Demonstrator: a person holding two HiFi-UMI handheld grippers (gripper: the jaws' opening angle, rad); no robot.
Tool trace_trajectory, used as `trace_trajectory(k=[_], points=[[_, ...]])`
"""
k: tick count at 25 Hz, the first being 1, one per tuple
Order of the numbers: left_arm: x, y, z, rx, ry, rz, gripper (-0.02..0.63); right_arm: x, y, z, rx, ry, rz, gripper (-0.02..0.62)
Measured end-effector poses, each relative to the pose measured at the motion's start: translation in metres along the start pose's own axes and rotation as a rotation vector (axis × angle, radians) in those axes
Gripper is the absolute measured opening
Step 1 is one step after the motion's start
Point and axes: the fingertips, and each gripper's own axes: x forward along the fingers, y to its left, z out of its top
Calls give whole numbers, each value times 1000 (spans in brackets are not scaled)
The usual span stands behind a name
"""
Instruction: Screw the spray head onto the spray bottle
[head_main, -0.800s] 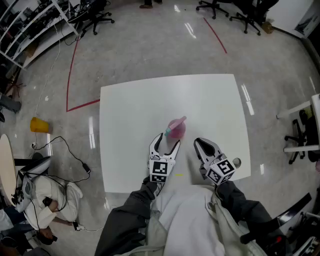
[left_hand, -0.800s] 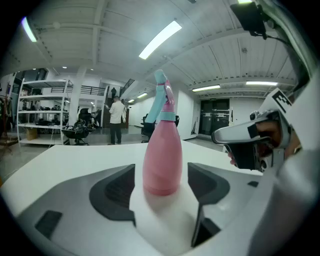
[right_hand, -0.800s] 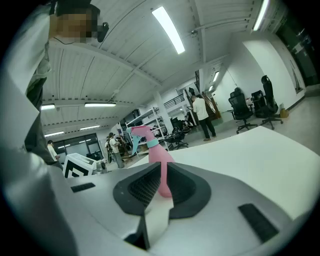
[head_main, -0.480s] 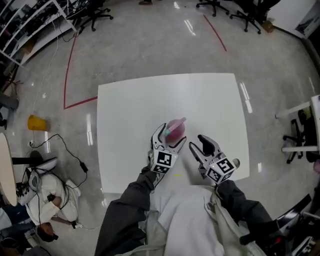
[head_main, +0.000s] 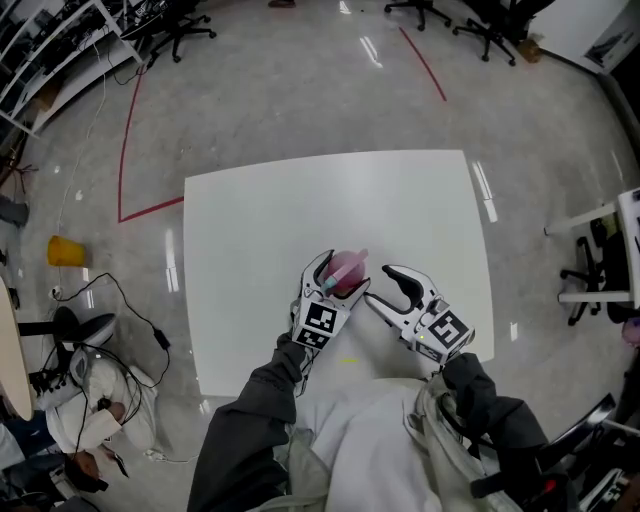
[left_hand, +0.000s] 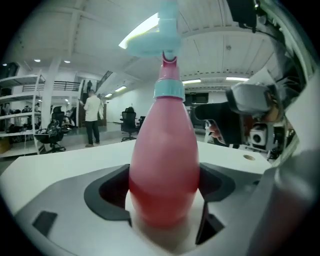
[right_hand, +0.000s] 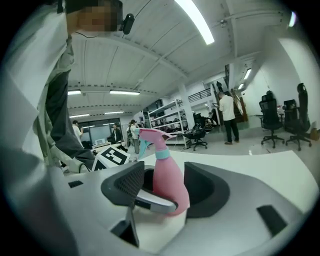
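Note:
A pink spray bottle (head_main: 346, 270) stands upright near the front of the white table (head_main: 400, 200). Its spray head (left_hand: 150, 42), teal with a pink nozzle, sits on the teal collar. My left gripper (head_main: 338, 277) is around the bottle's wide lower body (left_hand: 164, 165), with both pads against its sides. My right gripper (head_main: 383, 288) is just right of the bottle and open. In the right gripper view the bottle (right_hand: 167, 180) shows between its jaws with room on both sides, and a left-gripper finger (right_hand: 152, 200) crosses in front of it.
The table's front edge lies close below both grippers, with a small yellow mark (head_main: 347, 361) near it. Office chairs (head_main: 180, 30) stand at the back, red tape (head_main: 125, 150) runs along the floor, and a yellow object (head_main: 65, 250) and cables lie at the left. People stand in the background.
My left gripper has moved forward around the bottle's body. My right gripper has swung left and now sits close to the bottle's right side.

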Motion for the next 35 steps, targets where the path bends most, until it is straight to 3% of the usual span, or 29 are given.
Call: trace_trajectory(k=[4,7,10,12,14,16,17,20,23,25,28,31,33,35], points=[[-25,-39,26,64,-34,-209,419,2,11,24,15,45,176,237],[-43,-66,46,78,-45,-355,419,-1,32,52,-30,39,311,261],[-54,-81,48,125,2,-438,419,-2,62,79,-112,27,409,261],[-57,-89,43,167,33,-472,419,1,74,90,-189,24,421,261],[-60,-94,46,156,32,-482,419,2,82,90,-293,53,420,258],[-64,-90,56,106,9,-456,417,0,84,92,-315,50,389,138],[-66,-87,62,85,-7,-433,417,0,80,96,-277,26,351,110],[-68,-76,73,44,-60,-343,417,-1,51,108,-124,-37,193,110],[-62,-70,81,38,-77,-212,415,-3,21,114,-1,-87,-18,110],[-56,-68,80,68,-58,-97,413,-4,15,114,12,-64,-156,110],[-48,-65,79,95,-39,50,411,-5,14,113,-50,-1,-316,110],[-50,-73,91,39,-88,56,411,-10,24,127,-138,-39,-308,110],[-58,-78,105,33,-134,21,411,-15,37,139,-177,-91,-219,115],[-69,-80,115,49,-174,-14,410,-23,47,147,-193,-128,-107,161]])
